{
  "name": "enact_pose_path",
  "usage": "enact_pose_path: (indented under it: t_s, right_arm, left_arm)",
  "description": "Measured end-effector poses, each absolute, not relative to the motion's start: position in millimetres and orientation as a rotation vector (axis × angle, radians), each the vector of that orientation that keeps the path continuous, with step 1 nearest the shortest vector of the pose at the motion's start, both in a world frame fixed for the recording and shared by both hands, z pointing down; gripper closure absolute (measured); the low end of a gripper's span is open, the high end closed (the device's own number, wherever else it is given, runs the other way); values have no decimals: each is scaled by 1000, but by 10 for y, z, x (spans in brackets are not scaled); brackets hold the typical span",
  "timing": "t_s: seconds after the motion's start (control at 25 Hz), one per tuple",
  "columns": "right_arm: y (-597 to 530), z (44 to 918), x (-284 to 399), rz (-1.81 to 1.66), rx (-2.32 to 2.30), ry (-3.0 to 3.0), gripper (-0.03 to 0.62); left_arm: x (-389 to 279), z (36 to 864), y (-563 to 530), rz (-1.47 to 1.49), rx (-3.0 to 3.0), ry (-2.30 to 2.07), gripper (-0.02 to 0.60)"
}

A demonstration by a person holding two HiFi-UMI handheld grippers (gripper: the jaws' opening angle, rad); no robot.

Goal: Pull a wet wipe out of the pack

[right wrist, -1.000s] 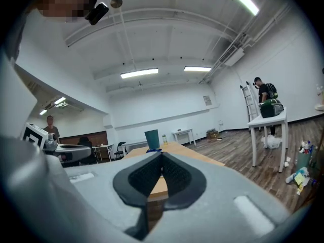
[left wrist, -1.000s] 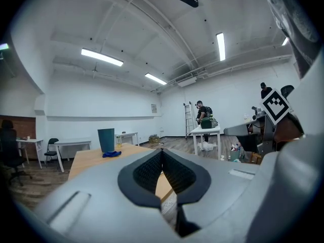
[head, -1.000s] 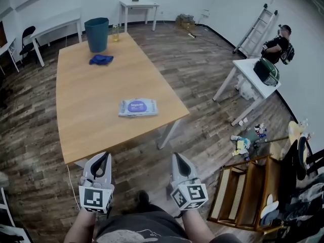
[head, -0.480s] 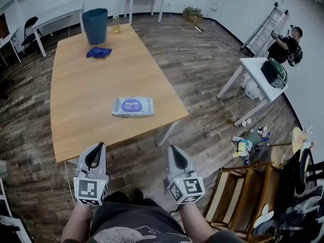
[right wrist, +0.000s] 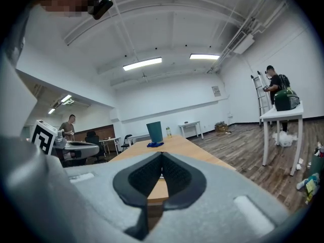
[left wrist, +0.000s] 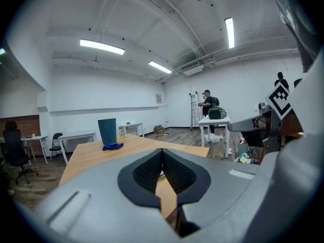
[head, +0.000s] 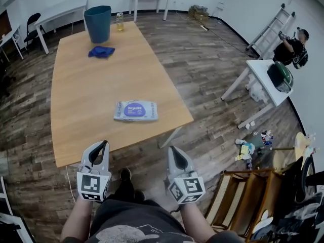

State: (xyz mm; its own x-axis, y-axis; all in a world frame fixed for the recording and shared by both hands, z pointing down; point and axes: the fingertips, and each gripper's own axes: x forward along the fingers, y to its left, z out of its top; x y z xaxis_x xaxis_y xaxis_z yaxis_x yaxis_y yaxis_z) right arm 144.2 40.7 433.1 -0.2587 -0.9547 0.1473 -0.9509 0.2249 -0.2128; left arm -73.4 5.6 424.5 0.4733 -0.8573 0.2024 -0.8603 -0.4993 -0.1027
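1. Nearest the camera are two grippers, both well short of the wet wipe pack (head: 135,111) and out over the wooden floor (head: 202,85). The left gripper (head: 101,146) is to the pack's near left and the right gripper (head: 172,150) to its near right. Each has its jaws pressed together and holds nothing.
2. There is one wet wipe pack. It lies flat with its purple label up, close to the near right corner of the wooden table (head: 81,100). Neither gripper touches it.
3. Far beyond the pack, to its left, one crumpled blue cloth (head: 101,51) lies on the table.
4. Just past the cloth, at the table end farthest from the pack, one teal bin (head: 98,23) stands upright. Its contents cannot be made out.
5. To the right of the bin, also far beyond the pack, stands one small bottle (head: 120,22) holding yellowish liquid.
6. Well to the pack's right, off the table, a white side table (head: 260,72) carries one dark green bag (head: 280,76).
7. Beyond that, one person (head: 294,45) stands beside a ladder (head: 268,27).
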Motion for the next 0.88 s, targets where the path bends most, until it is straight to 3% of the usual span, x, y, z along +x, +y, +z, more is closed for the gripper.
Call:
enact_pose_path:
  t_s: [0.28,0.88]
  right_arm:
    - [113,4377,1507,-425,-1965,2440,602]
    - [-839,4565,1168,-477,-2033,2516,602]
  left_arm:
    - [-649,4410,-387,258,2675,-1469,561]
    - [-359,5133,-1215,522,2713,-1154,537]
